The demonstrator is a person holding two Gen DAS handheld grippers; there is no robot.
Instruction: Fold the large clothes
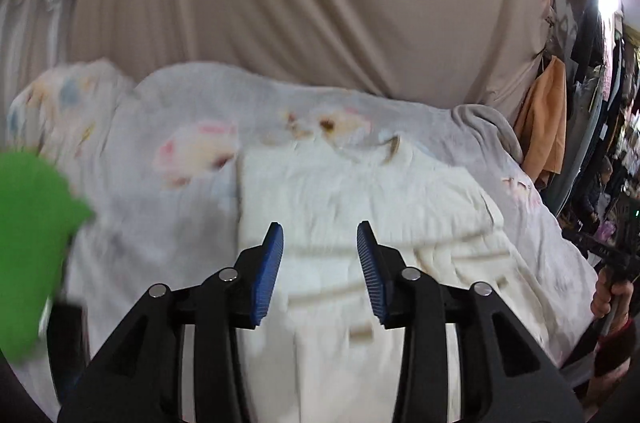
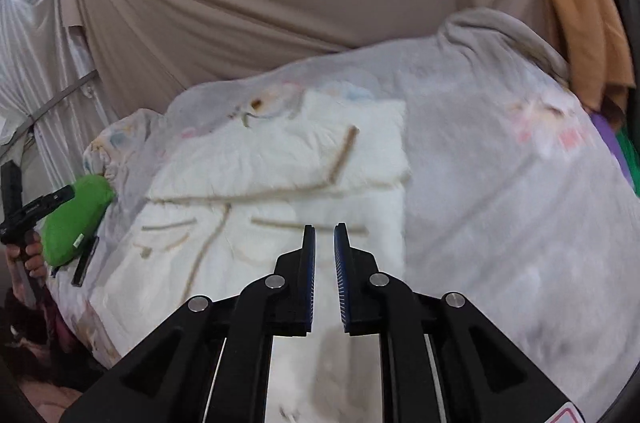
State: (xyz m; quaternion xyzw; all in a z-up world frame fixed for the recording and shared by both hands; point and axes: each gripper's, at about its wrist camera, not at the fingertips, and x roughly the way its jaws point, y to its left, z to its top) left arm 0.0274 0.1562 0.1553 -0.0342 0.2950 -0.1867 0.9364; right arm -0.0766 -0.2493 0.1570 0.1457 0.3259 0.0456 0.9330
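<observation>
A cream-white garment with tan trim (image 1: 352, 215) lies spread on a pale patterned blanket (image 1: 168, 127), with its upper part folded over. It also shows in the right wrist view (image 2: 256, 183). My left gripper (image 1: 320, 243) is open and empty, held above the garment's middle. My right gripper (image 2: 325, 235) hovers above the garment's lower right part with its jaws a narrow gap apart and nothing between them. The right hand and its handle show at the left view's right edge (image 1: 612, 295). The left hand and its handle show at the right view's left edge (image 2: 24, 223).
A green cushion (image 2: 76, 219) lies at the blanket's left edge, with a dark flat object (image 2: 84, 263) beside it. A beige curtain (image 1: 320, 3) hangs behind. An orange cloth (image 2: 580, 3) hangs at the right. A grey blanket fold (image 2: 500, 31) lies at the far right corner.
</observation>
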